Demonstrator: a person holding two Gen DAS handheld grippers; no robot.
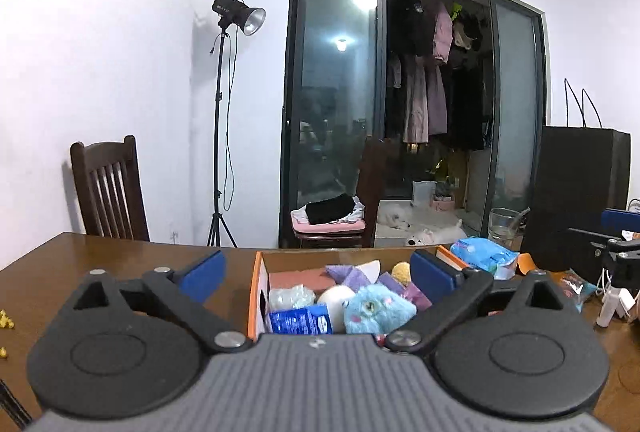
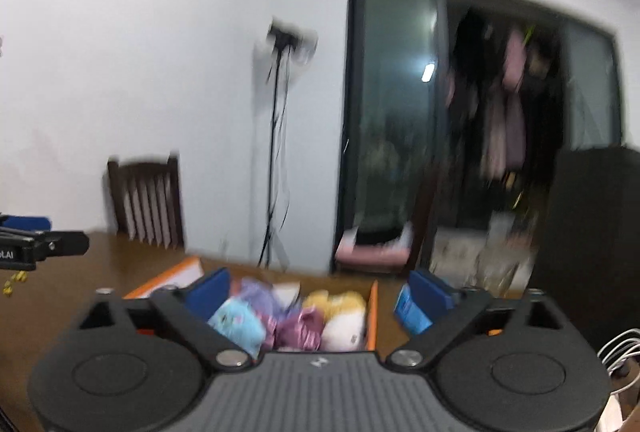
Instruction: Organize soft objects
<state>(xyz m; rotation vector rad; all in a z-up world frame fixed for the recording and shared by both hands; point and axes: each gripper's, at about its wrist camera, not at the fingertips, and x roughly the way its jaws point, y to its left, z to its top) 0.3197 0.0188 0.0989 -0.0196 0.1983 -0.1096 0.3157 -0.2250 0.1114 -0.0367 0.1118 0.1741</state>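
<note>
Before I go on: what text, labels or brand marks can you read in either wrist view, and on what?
"ol.AI": left gripper, cut off at the picture's edge.
Studio light: white lettering, too small to read.
Blue packet in the orange box: print blurred, unreadable.
Blue pack on the table: unreadable.

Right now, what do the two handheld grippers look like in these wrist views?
Both look alike. The left gripper has a ribbed grey body with a small white logo, two round black discs, black link arms on silver pivots, and blue finger pads. The right gripper shows the same grey, black and blue build, with blue pads and orange glimpsed inside. No hands or sleeves show.
</note>
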